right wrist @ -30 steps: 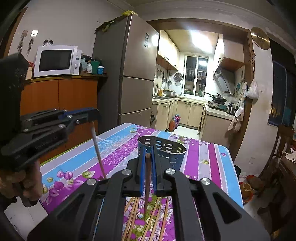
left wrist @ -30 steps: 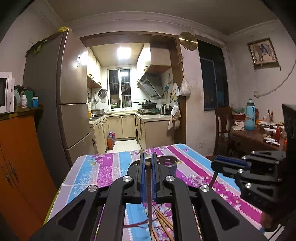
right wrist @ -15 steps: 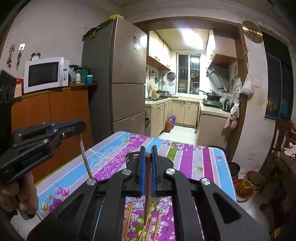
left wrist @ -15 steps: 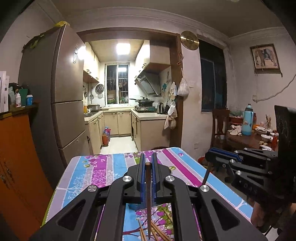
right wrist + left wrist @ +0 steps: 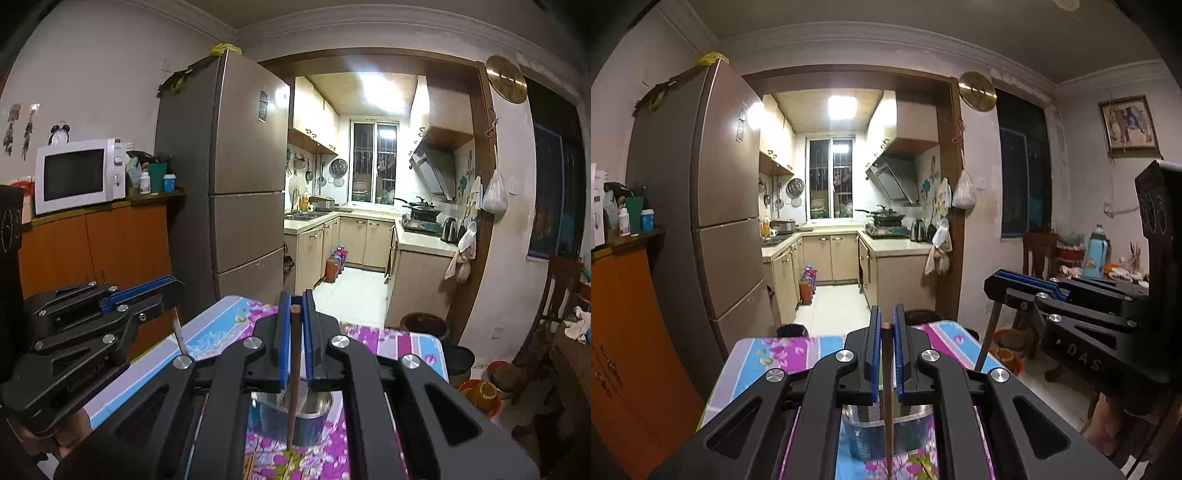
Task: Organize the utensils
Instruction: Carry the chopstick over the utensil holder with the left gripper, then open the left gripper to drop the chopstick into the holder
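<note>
Two slim wooden chopsticks, left tool [image 5: 885, 332] clamping one [image 5: 887, 391], right tool [image 5: 294, 301] another [image 5: 293, 373], perforated metal holder [image 5: 295, 415] beneath

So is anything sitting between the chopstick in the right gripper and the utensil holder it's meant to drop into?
Nothing visible. The right gripper holds its chopstick upright, tip hanging just in front of the holder, whose open mouth shows no obstruction.

Blurred behind the left gripper [image 5: 885, 332]: utensil holder [image 5: 886, 432], mostly hidden by linkage. Chopstick [image 5: 888, 424] cut off at the lower edge. Beneath the right gripper [image 5: 294, 308]: loose chopsticks [image 5: 248, 467], barely glimpsed, count unclear. Tablecloth [image 5: 221, 332] largely covered.
</note>
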